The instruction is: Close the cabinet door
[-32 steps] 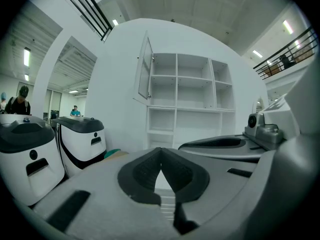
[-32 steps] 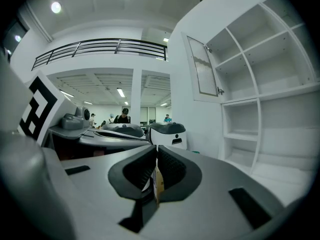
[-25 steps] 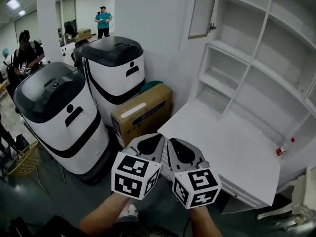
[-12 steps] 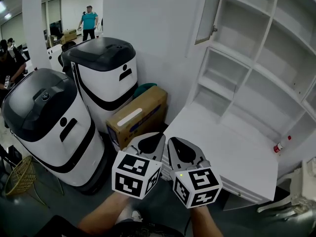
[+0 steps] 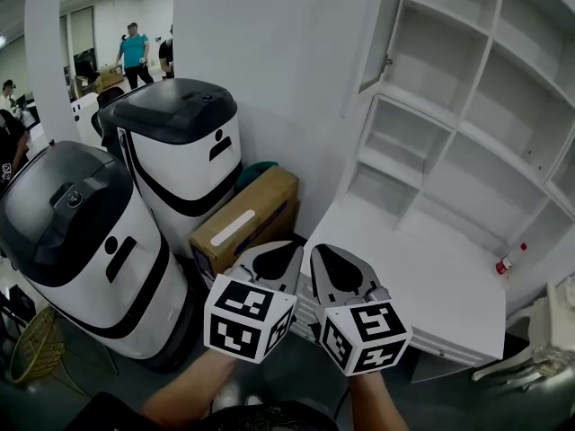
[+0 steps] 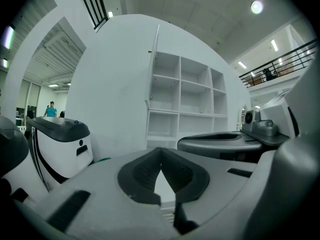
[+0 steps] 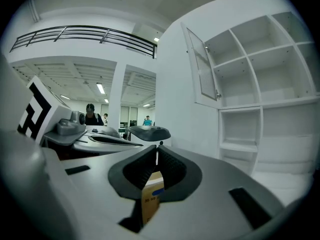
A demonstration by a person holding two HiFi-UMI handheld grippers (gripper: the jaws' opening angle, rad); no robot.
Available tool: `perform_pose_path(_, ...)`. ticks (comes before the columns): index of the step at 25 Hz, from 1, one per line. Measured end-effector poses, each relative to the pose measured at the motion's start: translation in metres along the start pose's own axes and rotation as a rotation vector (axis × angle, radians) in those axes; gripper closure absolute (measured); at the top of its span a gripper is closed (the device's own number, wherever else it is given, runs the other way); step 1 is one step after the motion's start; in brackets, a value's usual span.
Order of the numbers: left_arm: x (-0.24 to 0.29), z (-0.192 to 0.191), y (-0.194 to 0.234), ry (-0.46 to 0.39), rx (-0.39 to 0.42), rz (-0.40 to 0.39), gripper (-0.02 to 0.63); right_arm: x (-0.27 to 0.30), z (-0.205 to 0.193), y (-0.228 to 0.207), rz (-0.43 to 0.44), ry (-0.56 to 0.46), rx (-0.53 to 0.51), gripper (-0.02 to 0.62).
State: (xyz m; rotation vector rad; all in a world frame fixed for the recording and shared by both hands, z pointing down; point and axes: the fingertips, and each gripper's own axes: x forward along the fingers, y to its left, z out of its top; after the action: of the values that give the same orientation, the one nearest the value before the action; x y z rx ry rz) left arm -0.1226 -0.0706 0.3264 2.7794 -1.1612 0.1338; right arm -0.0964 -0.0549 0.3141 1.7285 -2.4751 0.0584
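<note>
The white shelf cabinet (image 5: 467, 115) stands at the right, and its glass-panelled door (image 5: 375, 25) hangs open at the upper left of it, with a small handle (image 5: 388, 60). The door (image 7: 202, 69) also shows in the right gripper view, and edge-on as the door (image 6: 154, 64) in the left gripper view. My left gripper (image 5: 289, 245) and right gripper (image 5: 314, 248) are held side by side low in the head view, well short of the door. Both are shut with nothing between the jaws. The left gripper (image 6: 161, 153) and right gripper (image 7: 157, 153) point towards the cabinet.
A white counter (image 5: 422, 285) juts out below the shelves, with a small red-capped bottle (image 5: 508, 261) on it. A cardboard box (image 5: 243, 218) and two big white and black machines (image 5: 180, 146) (image 5: 81, 241) crowd the floor at the left. People stand far back.
Both grippers have moved together towards the cabinet, staying side by side and shut. The machines have slid left in the head view and the cabinet looks nearer.
</note>
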Motion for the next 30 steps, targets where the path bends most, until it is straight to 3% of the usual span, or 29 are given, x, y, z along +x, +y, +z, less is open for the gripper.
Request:
perform_pose_path(13, 0.029, 0.028, 0.004, -0.033, 0.023, -0.056, 0.594, 0.026, 0.05, -0.025, -0.021, -0.096, -0.044, 0.571)
perform_pose_path(30, 0.115, 0.097, 0.031, -0.11, 0.035, -0.053, 0.594, 0.097, 0.131, -0.108, -0.007, -0.217, -0.056, 0.569)
